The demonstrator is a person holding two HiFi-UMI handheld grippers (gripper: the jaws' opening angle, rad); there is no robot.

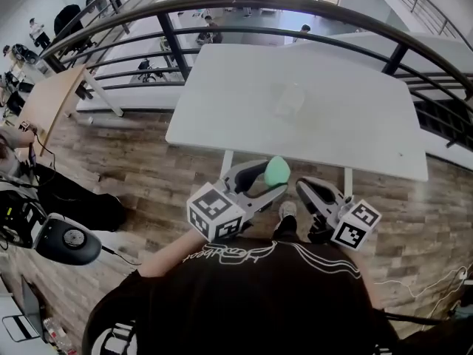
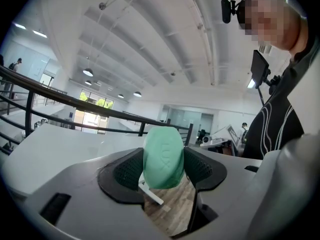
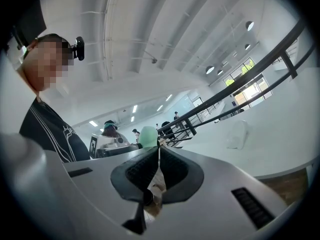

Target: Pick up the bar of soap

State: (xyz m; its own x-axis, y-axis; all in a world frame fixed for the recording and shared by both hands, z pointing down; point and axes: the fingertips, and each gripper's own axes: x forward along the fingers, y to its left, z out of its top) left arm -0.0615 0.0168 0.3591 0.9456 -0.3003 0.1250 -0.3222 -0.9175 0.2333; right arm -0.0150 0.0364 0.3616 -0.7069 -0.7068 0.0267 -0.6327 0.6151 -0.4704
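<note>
1. A person's black shirt (image 1: 273, 294) fills the bottom of the head view; both arms reach forward from it.
2. Each gripper has a cube with black and white squares on it; the left cube (image 1: 214, 211) sits close to the shirt, and the right cube (image 1: 355, 225) is off to its side.
3. The left gripper (image 1: 272, 179) is squeezing the bar of soap (image 1: 278, 170); the soap is green and rounded, and it stands up between the two black pads (image 2: 127, 171); both pads touch it, one on each side; some letters are pressed into its face.
4. The right gripper (image 3: 158, 156) is pressed closed with nothing in it; its two black pads meet in a thin line; it is near the left gripper but not touching it.
5. The soap hangs in the air over the wooden floor (image 1: 148, 161); it is just in front of the desk's near edge and does not touch the desk (image 1: 355, 135).
6. The desk is white; a small see-through thing (image 1: 290, 100) lies near its middle; I cannot tell what it is.
7. A dark railing (image 1: 222, 9) curves past the desk's far edge.
8. Far off at the left is a wooden table (image 1: 52, 98); some people stand far behind it, too small to make out.
</note>
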